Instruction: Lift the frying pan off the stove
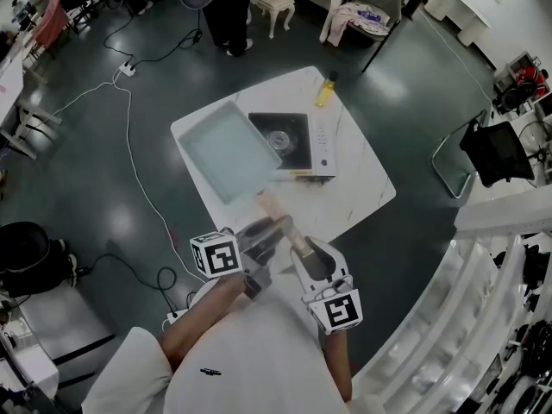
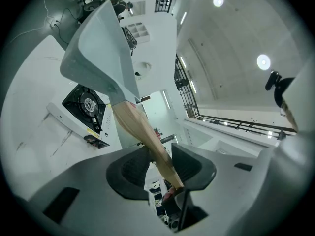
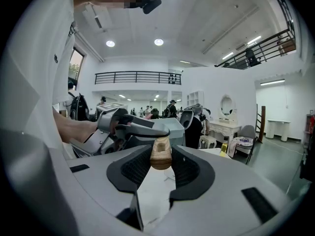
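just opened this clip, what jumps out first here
The pale square frying pan hangs in the air over the white table, with the left gripper and right gripper both shut on its wooden handle. The black stove sits on the table by the pan's right edge, a yellow bottle beyond.

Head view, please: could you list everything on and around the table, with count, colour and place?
table: one, white, on the dark floor.
stove: one, white with black burner, on the table.
frying pan: one, pale grey, held up, left of the stove.
handle: one, wooden, on the pan's near side.
bottle: one, yellow, table's far corner.
cable: one, white, floor left of the table.
left gripper: grey, jaws clamp the handle.
right gripper: grey, jaws clamp the handle's end.
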Tool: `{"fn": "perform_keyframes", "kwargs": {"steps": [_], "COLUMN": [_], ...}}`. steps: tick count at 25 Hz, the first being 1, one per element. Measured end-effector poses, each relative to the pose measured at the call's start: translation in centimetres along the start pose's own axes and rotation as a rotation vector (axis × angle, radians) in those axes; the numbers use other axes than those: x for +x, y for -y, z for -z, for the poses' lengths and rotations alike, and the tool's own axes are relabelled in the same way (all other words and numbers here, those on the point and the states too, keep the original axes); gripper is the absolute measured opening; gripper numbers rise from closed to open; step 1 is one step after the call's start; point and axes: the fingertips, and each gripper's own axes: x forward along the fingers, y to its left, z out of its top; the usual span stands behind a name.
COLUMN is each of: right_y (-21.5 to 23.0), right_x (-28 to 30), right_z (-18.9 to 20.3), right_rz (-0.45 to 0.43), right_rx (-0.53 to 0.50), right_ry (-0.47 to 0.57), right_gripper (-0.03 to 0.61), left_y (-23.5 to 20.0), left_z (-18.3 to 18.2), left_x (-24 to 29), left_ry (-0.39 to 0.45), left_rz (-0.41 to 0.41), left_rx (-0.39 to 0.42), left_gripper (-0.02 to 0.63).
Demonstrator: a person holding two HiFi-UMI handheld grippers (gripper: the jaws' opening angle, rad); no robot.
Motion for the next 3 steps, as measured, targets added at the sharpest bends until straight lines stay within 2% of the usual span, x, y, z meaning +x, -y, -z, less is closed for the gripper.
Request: {"fn": "perform_keyframes", "kwargs": {"steps": [3], "right_y": [-0.01], "right_x": [0.21], "right_z": [-0.04], "right_rz": [0.002], "right_rx": [0.001], "right_ry": [-0.001], "right_gripper": [0.115], "left_y": [-0.01], "left_z": [-0.18], "left_x": [0.02], "left_ry": [-0.002], "left_rz": [0.001], "left_rx": [-0.007], "left_gripper": [0.133]}}
